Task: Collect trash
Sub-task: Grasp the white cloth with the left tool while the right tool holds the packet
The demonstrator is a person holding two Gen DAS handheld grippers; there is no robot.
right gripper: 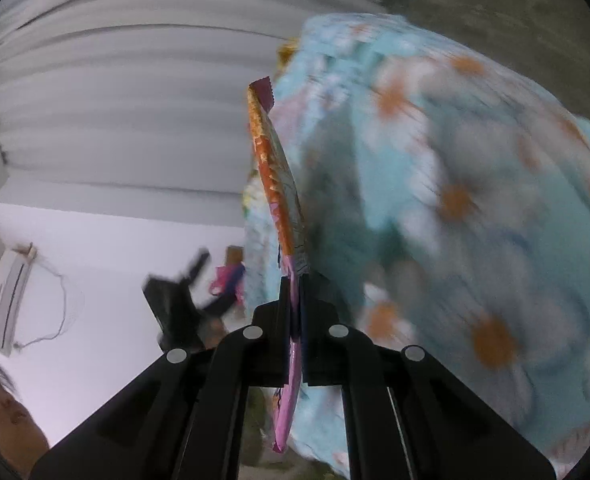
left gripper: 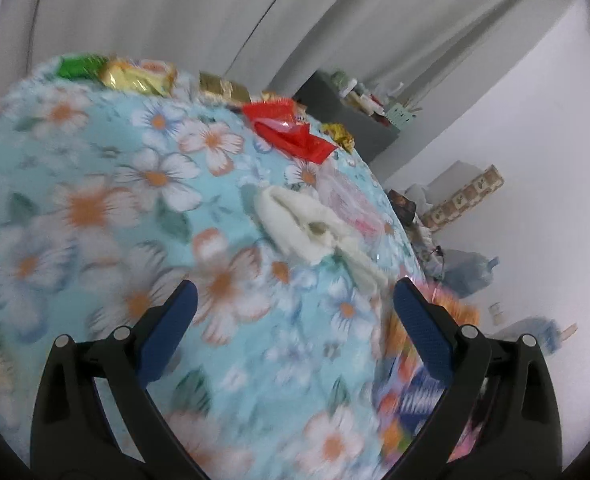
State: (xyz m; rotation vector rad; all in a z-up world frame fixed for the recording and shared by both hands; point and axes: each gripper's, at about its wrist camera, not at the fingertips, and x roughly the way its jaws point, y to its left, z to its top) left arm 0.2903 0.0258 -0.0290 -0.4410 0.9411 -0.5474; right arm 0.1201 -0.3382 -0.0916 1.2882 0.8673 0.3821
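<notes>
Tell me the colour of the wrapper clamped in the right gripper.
Orange and pink snack wrapper, dark serrated end; best seen in the right wrist view.

Right tool [right gripper: 295, 280] clamped on a flat snack wrapper [right gripper: 277, 176] — orange and pink, serrated top edge, seen edge-on and standing nearly upright between the black fingers [right gripper: 283, 300]. Floral light-blue blanket [right gripper: 475, 200] fills the right side, blurred. Left: pleated white curtain [right gripper: 115, 92], white wall, wall air conditioner [right gripper: 11, 304] — the left tool [right gripper: 187, 292] is blurred in the distance.

Left gripper [left gripper: 295, 300] gapes wide; right gripper [right gripper: 294, 280] clamped tight.
</notes>
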